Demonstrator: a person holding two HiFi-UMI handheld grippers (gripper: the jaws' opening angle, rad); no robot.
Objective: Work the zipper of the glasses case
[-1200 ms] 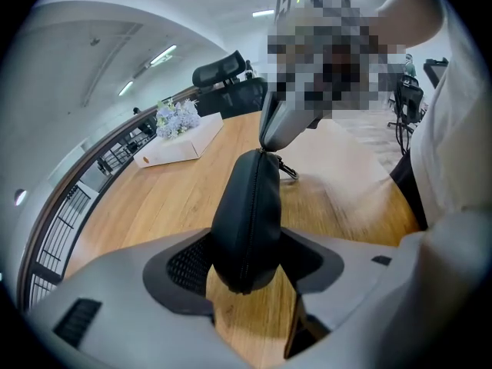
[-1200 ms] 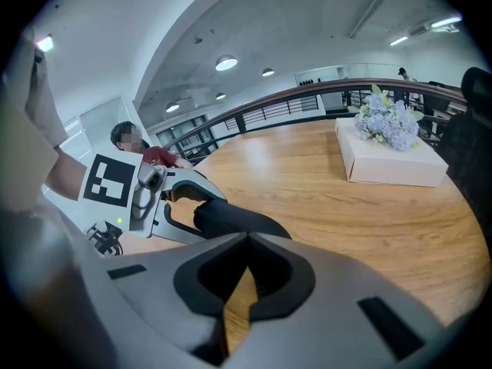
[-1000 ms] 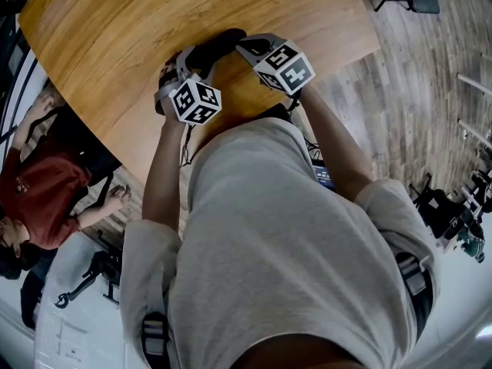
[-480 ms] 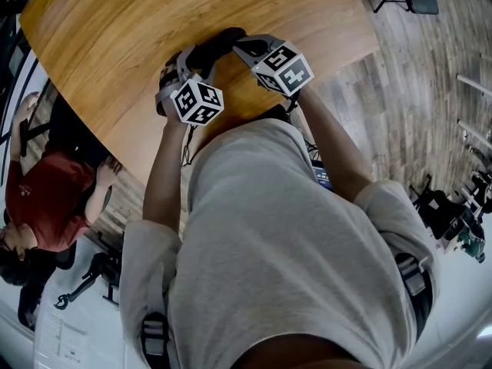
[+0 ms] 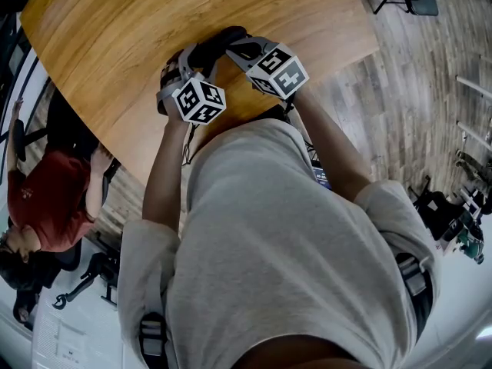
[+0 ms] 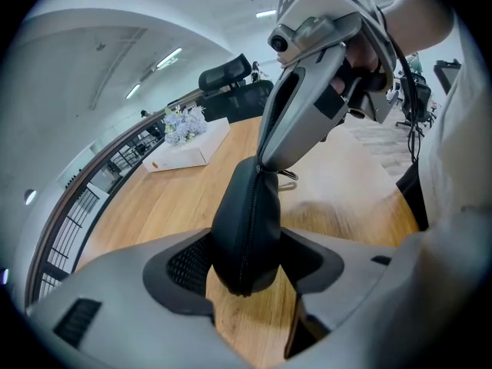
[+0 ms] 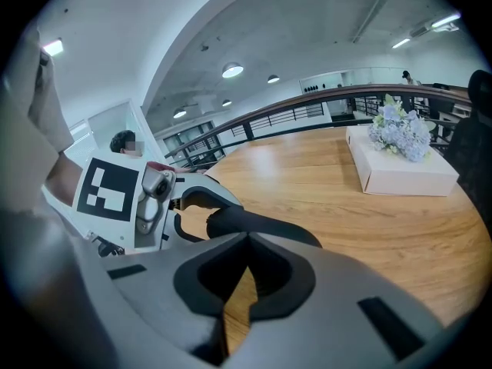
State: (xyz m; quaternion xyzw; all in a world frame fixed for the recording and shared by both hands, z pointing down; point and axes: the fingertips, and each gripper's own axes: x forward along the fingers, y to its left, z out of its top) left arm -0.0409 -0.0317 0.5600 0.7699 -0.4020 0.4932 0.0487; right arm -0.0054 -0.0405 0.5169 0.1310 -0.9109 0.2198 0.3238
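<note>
The black glasses case (image 6: 246,229) is held above the wooden table (image 5: 115,37), and its zipper line faces the left gripper view. My left gripper (image 6: 244,266) is shut on the case's near end, one pad on each side. My right gripper (image 6: 264,162) comes in from above and is shut at the case's far end, on the zipper pull; its metal ring (image 6: 287,176) sticks out beside the tips. In the head view the case (image 5: 217,46) is a dark shape between the left gripper (image 5: 183,58) and the right gripper (image 5: 233,48). The right gripper view shows closed jaws (image 7: 246,238) against the case (image 7: 265,225).
A white box with flowers (image 7: 400,167) lies further off on the table, also visible as the box (image 6: 184,151). A black office chair (image 6: 229,77) stands behind it. A seated person in red (image 5: 46,206) is beyond the table's left edge. The table's near edge is close to my body.
Both grippers and the case have stayed almost where they were. The seated person in red has shifted lower at the left of the head view.
</note>
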